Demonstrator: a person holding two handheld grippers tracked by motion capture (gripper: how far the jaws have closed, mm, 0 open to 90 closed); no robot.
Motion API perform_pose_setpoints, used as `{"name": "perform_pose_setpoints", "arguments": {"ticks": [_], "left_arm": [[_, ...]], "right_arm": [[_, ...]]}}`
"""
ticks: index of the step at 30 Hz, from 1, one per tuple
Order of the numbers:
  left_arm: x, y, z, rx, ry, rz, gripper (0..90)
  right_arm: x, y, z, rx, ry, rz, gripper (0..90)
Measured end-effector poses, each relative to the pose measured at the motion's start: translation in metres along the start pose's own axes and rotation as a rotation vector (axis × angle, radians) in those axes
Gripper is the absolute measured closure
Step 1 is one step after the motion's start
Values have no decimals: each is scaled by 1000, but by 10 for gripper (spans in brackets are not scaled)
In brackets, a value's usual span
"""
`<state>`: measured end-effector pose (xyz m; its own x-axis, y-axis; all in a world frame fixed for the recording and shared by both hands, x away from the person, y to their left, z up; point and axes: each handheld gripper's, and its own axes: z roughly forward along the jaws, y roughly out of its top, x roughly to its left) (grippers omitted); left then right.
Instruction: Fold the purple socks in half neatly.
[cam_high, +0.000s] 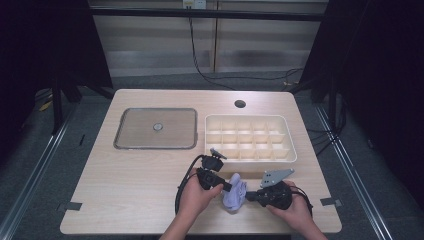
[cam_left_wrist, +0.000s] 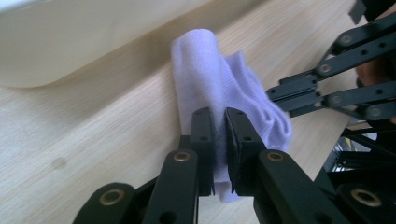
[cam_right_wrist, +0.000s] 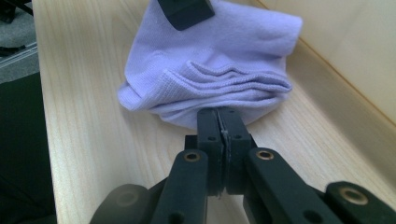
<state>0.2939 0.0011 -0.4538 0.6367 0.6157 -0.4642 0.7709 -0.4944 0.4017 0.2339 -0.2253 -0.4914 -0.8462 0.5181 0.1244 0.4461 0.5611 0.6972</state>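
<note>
**Both grippers clamped on the sock, front centre of table**

While the high view just shows a lavender sock (cam_high: 234, 191) bunched between the left gripper (cam_high: 226, 185) and right gripper (cam_high: 251, 196) at lower centre of frame, the gripper views show the grips. Left gripper view: left gripper (cam_left_wrist: 220, 140) jaws pinch a fold of sock (cam_left_wrist: 210, 79), fabric visible in the gap; right gripper's linkage at right edge. Right gripper view: right gripper (cam_right_wrist: 220, 127) jaws pressed nearly flush on the sock's (cam_right_wrist: 210, 70) lower edge; ribbed cuff layers stacked above, other jaw tip on it at top.

Light wood table (cam_high: 140, 195). White divided tray (cam_high: 250, 140) upper right of sock, close. Grey square lid (cam_high: 155, 128) upper left, well apart. Dark curtains both sides, grey floor.
</note>
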Motion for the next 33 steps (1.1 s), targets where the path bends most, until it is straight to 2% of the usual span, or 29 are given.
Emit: {"name": "perform_pose_setpoints", "arguments": {"ticks": [5,6,17,23,33], "left_arm": [[-7,2,1,7,-6,23,824],[-8,3,2,14,-9,38,824],[-13,5,5,15,-11,48,824],[-15,4,7,17,-29,57,827],[-20,3,10,14,-26,71,827]], "right_arm": [[1,1,2,7,1,-11,885],[1,1,2,10,0,-10,885],[3,2,5,12,0,-20,885],[4,2,7,18,-1,-18,885],[7,3,11,34,-11,-13,896]]}}
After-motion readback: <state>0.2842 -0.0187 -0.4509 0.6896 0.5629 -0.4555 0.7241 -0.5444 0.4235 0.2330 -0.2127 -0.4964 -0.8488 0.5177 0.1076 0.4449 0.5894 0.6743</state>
